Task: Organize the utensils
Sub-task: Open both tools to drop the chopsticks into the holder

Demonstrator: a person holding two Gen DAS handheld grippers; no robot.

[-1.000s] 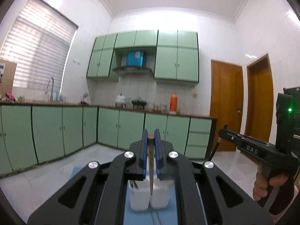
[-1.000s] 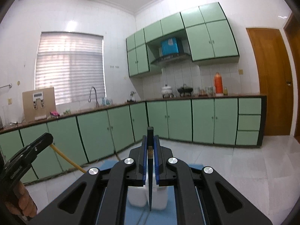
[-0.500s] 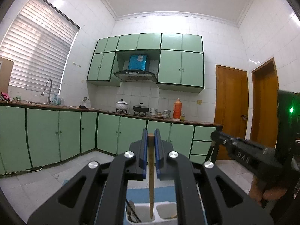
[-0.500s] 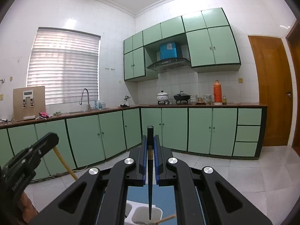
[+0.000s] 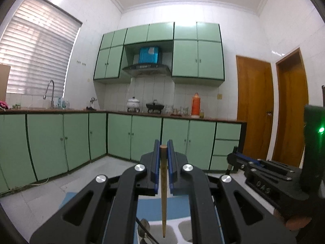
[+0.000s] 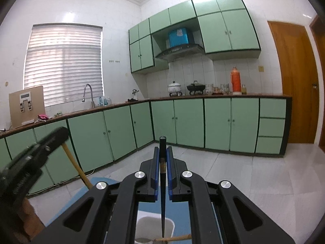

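My left gripper (image 5: 163, 152) is shut on a wooden chopstick (image 5: 163, 193) that hangs point down over a white utensil holder (image 5: 174, 226). A metal spoon (image 5: 144, 226) stands in the holder's left compartment. My right gripper (image 6: 162, 156) is shut on a dark chopstick (image 6: 163, 193) that hangs point down over the same white holder (image 6: 171, 224). A wooden utensil (image 6: 174, 238) lies in that compartment. The right gripper also shows in the left wrist view (image 5: 264, 174), and the left gripper with its wooden chopstick (image 6: 76, 166) shows at the left of the right wrist view.
The holder stands on a blue mat (image 6: 101, 185) on a white surface. Green base cabinets (image 5: 142, 138) line the far walls under a counter with a pot, a wok and an orange flask (image 5: 196, 104). Wooden doors (image 5: 254, 109) are at the right.
Both grippers have come closer over the holder, and both views have tilted up. The holder has slid to the bottom edge of each view. Both chopsticks stay gripped.
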